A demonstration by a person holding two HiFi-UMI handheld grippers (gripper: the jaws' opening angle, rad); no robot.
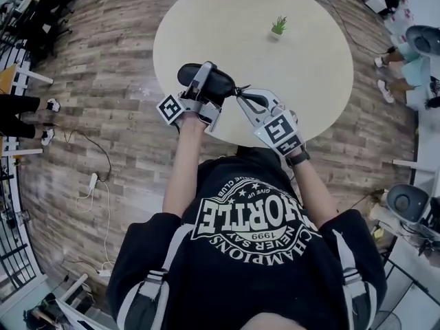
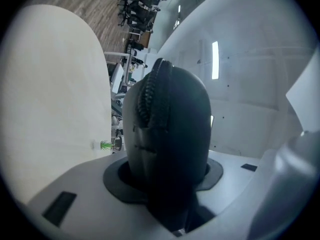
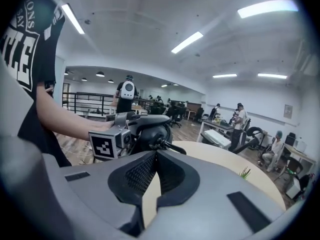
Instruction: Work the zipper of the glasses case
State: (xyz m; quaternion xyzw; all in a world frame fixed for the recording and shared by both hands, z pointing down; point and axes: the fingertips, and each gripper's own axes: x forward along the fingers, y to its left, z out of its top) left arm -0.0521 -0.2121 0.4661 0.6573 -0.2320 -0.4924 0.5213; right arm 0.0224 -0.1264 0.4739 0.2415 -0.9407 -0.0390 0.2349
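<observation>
The black glasses case point(image 1: 214, 80) is held up over the near edge of the round table point(image 1: 302, 60). My left gripper point(image 1: 203, 88) is shut on the case's body. In the left gripper view the case point(image 2: 170, 129) stands on end between the pads, with its zipper track point(image 2: 152, 91) facing the camera. My right gripper point(image 1: 245, 96) is just right of the case, its jaws shut at the thin zipper pull point(image 1: 238, 91). In the right gripper view the pull point(image 3: 172, 147) sticks out of the case point(image 3: 150, 130) right at the closed tips of my right gripper point(image 3: 156, 153).
A small green potted plant point(image 1: 278, 26) stands near the table's middle. The table's pale top point(image 3: 225, 159) stretches beyond the case. Seated people point(image 1: 405, 67) and chairs are off to the right, and cables point(image 1: 96, 177) lie on the wooden floor at the left.
</observation>
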